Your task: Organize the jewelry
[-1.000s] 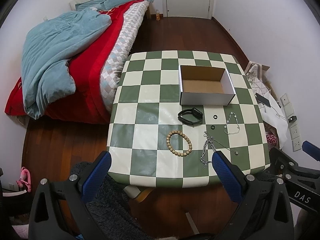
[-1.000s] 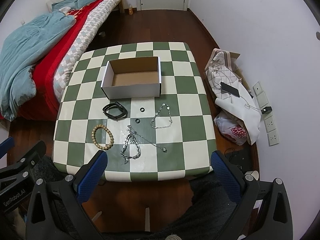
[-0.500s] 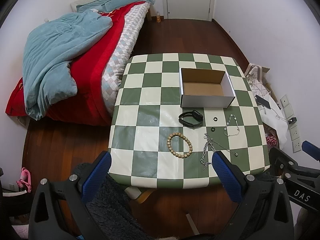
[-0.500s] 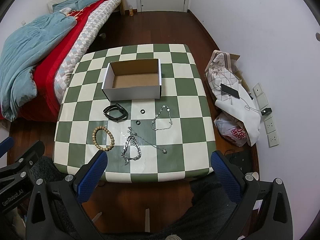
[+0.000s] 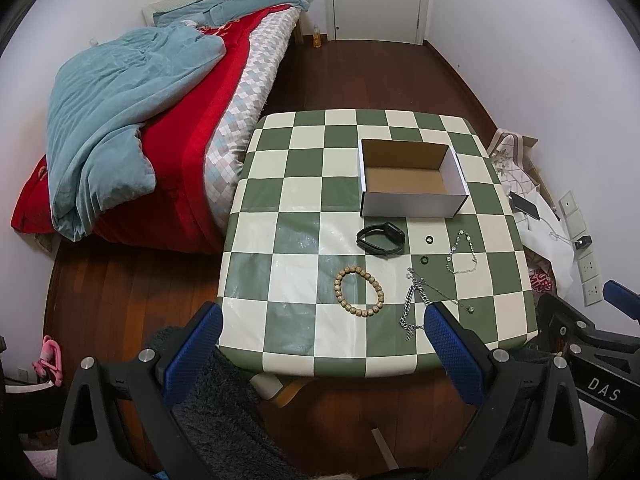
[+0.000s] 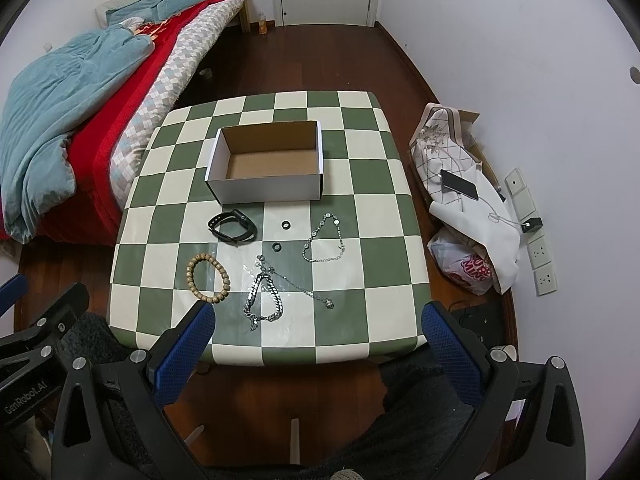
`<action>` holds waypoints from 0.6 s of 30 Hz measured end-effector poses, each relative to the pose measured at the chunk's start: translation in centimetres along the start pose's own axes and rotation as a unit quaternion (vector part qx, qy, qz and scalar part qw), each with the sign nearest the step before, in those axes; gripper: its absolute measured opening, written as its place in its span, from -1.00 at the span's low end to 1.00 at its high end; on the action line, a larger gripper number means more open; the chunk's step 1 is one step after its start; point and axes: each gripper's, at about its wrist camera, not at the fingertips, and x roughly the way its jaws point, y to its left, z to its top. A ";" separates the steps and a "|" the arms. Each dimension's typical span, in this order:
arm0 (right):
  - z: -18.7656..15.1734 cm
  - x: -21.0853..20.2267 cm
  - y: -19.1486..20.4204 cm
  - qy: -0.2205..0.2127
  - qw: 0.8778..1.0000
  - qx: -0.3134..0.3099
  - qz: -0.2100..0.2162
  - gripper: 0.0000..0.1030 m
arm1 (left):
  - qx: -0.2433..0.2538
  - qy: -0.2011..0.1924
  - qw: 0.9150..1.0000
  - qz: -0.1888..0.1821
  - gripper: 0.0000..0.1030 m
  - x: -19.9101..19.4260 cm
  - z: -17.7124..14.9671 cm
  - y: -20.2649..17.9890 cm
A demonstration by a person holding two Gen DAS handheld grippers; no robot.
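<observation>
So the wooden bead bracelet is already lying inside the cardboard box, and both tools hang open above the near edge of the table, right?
Not quite. The box is empty; the right wrist view shows only its bare cardboard floor. The bead bracelet lies on the checkered table, in front of the box and nearer its left side, beside the silver chains. The rest holds: the left tool and right tool both have their jaws wide open.

Green-and-cream checkered table (image 6: 372, 208) below me carries an open cardboard box (image 6: 266, 170), black watch band (image 6: 232, 227), two small black rings (image 6: 285, 225), wooden bead bracelet (image 6: 208, 278), three silver chains (image 6: 266, 300).
</observation>
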 end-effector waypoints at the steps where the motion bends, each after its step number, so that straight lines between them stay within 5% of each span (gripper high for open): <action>1: -0.2 0.1 -0.1 -0.001 1.000 0.001 0.000 1.00 | 0.000 0.000 1.000 0.000 0.99 0.0 0.0 0.0; 18: -0.3 -0.1 0.0 -0.003 1.000 0.002 0.002 1.00 | 0.000 -0.006 1.000 -0.001 0.99 -0.8 -0.1 -0.2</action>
